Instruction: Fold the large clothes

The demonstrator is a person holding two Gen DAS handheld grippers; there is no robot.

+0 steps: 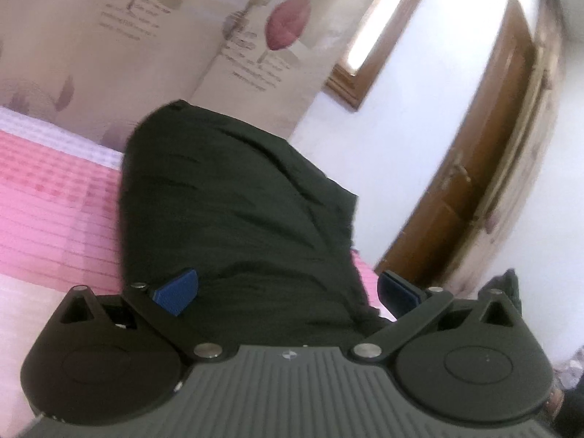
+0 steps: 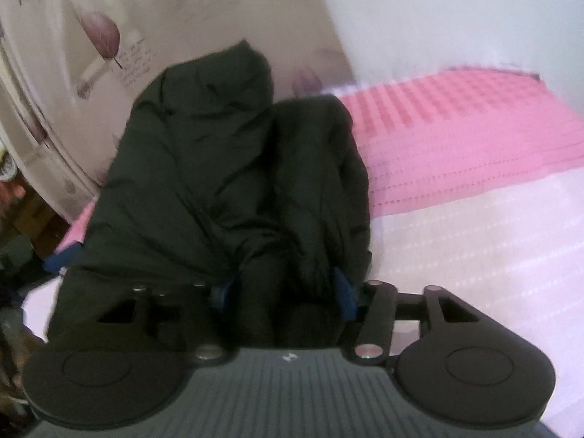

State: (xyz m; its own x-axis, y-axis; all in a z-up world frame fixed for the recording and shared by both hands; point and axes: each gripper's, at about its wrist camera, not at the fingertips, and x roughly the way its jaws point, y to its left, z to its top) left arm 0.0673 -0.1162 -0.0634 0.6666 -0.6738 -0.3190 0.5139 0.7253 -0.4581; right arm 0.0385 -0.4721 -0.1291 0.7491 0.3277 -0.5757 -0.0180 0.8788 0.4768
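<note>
Dark garment (image 1: 233,211): a bulky black padded piece, lying on the bed (image 1: 54,189) and running from the gripper at 6 o'clock up toward 12 in the left wrist view; in the right wrist view it shows as two puffy lobes side by side, the taller at 11 o'clock, the shorter at 1. Bed: pink checked and striped cover, paler band toward the near edge, at 9 o'clock in the left view and 2 to 3 o'clock in the right. Left gripper (image 1: 288,292): jaws spread wide, blue pads (image 1: 177,290) at either side; the garment lies between and beneath them, neither pad pressing on it. Right gripper (image 2: 283,292): jaws about half apart, a fold of the garment bunched between the blue pads, both of which are partly buried in cloth; whether they pinch it cannot be told, the view being blurred. Wall (image 1: 204,47): cream paper printed with mauve leaves and script, at 11 to 12 o'clock in both views. Door (image 1: 485,138): brown wood, at 2 to 3 o'clock in the left view. Window (image 1: 376,33): wood-framed, bright, at 1 o'clock in the left view.
</note>
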